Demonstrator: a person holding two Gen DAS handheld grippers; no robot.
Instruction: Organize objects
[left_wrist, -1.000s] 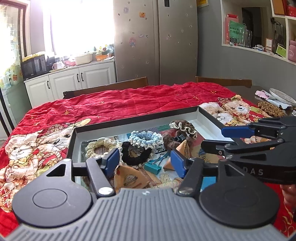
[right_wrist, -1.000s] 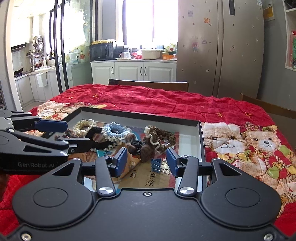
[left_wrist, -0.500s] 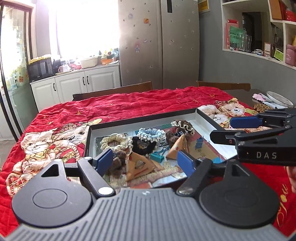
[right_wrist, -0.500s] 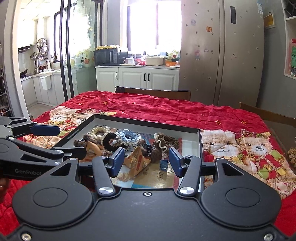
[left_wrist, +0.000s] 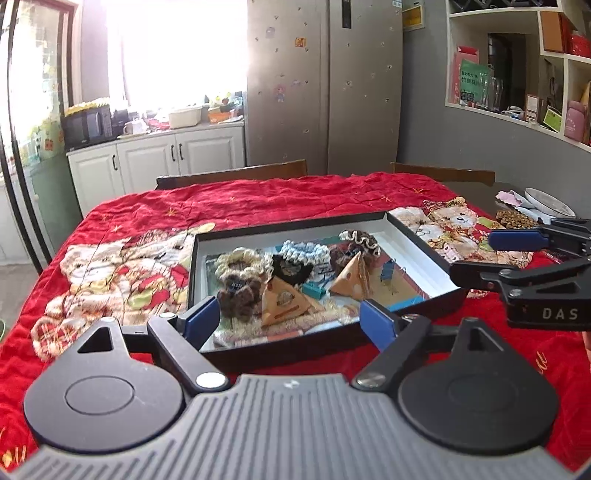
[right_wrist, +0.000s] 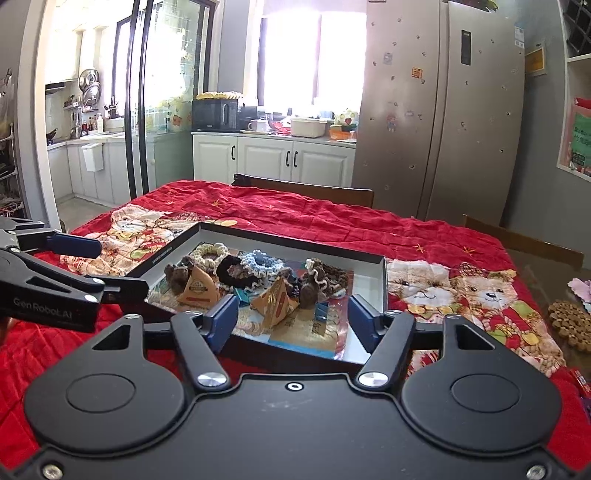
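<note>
Scrunchies, paper pyramid packets and binder clips are all sitting in the shallow black tray (left_wrist: 325, 332) in the middle of the bench, on the red bear blanket (left_wrist: 258, 199). The cream scrunchie (left_wrist: 242, 261), black scrunchie (left_wrist: 291, 268) and blue scrunchie (left_wrist: 304, 249) bunch along the far side, a brown fuzzy one (left_wrist: 236, 297) sits at the near left, and two tan pyramid packets (left_wrist: 286, 301) stand nearer you. A small blue clip (left_wrist: 387, 272) is toward the right, where the tray has more room.

Your left gripper (left_wrist: 291, 323) hangs just short of the tray's near edge with its jaws spread wide and nothing in them. Same deal with the right gripper (right_wrist: 291, 319): jaws apart, empty, lined up on the near right part of the tray.

Honestly this could be a sorted tray you've just pulled away from, or a pile you're about to go into; can't call it from here. If you do go in, come down from above rather than sliding over the rim, pick one item at the edge of the cluster, and pinch scrunchies across the band so neighbours don't drag along. The pyramids look tippy, so keep the other gripper clear of them.
</note>
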